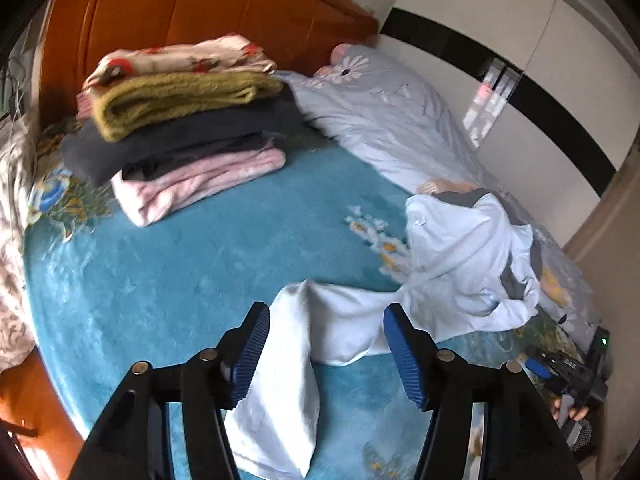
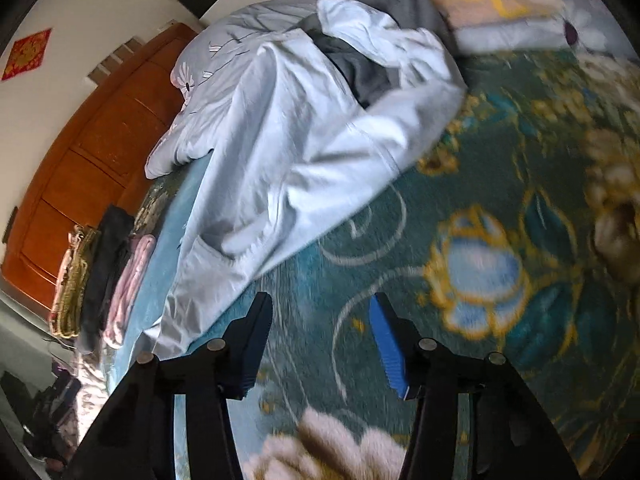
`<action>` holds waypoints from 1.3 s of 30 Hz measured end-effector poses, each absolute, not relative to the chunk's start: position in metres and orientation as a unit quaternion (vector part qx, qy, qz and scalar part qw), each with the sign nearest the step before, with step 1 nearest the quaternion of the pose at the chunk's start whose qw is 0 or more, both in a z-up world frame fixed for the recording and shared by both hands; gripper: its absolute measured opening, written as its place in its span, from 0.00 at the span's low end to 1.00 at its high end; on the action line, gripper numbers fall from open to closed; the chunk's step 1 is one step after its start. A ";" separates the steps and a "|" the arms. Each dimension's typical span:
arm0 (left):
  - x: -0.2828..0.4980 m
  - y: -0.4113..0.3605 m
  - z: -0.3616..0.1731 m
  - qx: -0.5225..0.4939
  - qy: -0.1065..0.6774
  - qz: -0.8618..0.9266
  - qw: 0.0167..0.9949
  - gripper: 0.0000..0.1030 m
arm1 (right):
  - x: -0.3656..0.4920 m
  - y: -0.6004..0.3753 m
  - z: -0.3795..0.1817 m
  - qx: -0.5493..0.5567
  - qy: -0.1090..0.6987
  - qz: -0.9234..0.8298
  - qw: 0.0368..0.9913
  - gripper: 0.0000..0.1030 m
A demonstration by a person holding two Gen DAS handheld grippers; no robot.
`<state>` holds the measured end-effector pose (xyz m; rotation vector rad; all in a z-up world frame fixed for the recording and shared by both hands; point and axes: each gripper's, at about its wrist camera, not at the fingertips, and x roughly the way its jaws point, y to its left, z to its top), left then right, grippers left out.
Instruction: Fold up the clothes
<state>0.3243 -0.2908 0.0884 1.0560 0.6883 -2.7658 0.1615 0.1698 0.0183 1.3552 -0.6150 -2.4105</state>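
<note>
A pale blue jacket (image 1: 460, 256) with a grey lining lies crumpled on the teal floral blanket (image 1: 180, 280). One long sleeve (image 1: 288, 380) trails toward me. My left gripper (image 1: 326, 316) is open low over the blanket. The sleeve lies loose between its blue pads (image 1: 404, 356), which do not press it. In the right wrist view the same jacket (image 2: 300, 140) is heaped up and to the left of my right gripper (image 2: 320, 302). That gripper is open with only blanket (image 2: 480, 240) between its fingers, just short of the jacket's hem.
A stack of folded clothes (image 1: 180, 128) in cream, olive, dark grey and pink sits near the wooden headboard (image 1: 200, 8). A grey flowered quilt (image 1: 380, 112) lies along the far side, by a white wardrobe (image 1: 520, 60). The stack (image 2: 100, 272) also shows at the left of the right wrist view.
</note>
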 end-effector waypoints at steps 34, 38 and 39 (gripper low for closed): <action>0.224 -0.197 -0.011 0.470 0.128 -0.873 -0.029 0.05 | 0.082 0.098 0.006 0.482 0.011 -0.874 0.059 0.06; 0.239 -0.203 0.004 0.449 0.156 -0.879 -0.028 0.04 | 0.110 0.115 0.020 0.453 -0.029 -0.889 0.061 0.05; 0.242 -0.205 0.007 0.445 0.164 -0.880 -0.028 0.04 | 0.119 0.118 0.023 0.450 -0.038 -0.890 0.064 0.05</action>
